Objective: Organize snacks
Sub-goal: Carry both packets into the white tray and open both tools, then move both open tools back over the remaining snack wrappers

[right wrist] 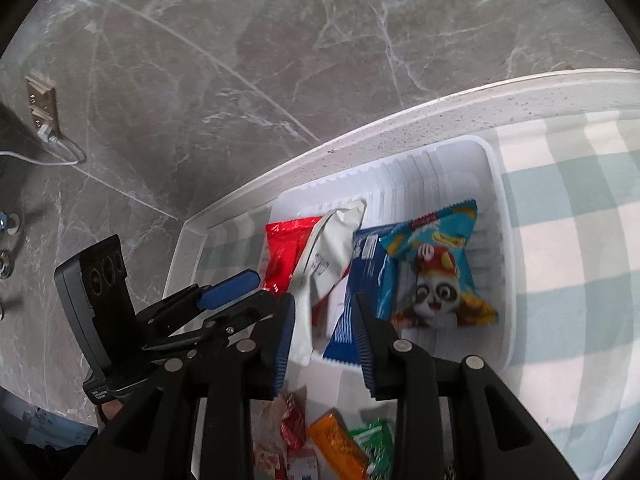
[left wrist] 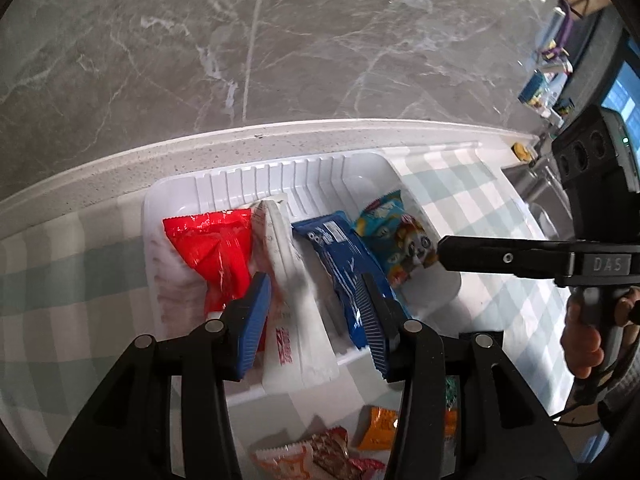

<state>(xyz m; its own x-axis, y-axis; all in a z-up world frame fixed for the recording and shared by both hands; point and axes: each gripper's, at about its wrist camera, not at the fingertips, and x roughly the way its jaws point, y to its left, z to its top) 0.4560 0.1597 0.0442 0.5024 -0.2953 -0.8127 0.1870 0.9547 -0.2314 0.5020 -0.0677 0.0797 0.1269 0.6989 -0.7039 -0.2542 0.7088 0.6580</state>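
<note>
A white ribbed bin (left wrist: 172, 200) stands on a checked cloth with four packets on edge in a row: red (left wrist: 212, 248), white (left wrist: 288, 272), dark blue (left wrist: 340, 252) and a teal panda packet (left wrist: 400, 240). My left gripper (left wrist: 314, 284) hangs open over the bin. The white packet shows between its blue pads, which do not press on it. My right gripper (left wrist: 444, 254) reaches in from the right beside the panda packet. In the right wrist view my right gripper (right wrist: 323, 304) is open above the white packet (right wrist: 332, 248) and the blue packet (right wrist: 366, 248), holding nothing.
Loose snacks lie in front of the bin: an orange packet (right wrist: 336, 444), a green one (right wrist: 376, 444) and small red-and-white ones (left wrist: 320, 452). The speckled counter edge (left wrist: 120, 160) runs just behind the bin, with marble floor below. A hand (left wrist: 580, 340) holds the right gripper's handle.
</note>
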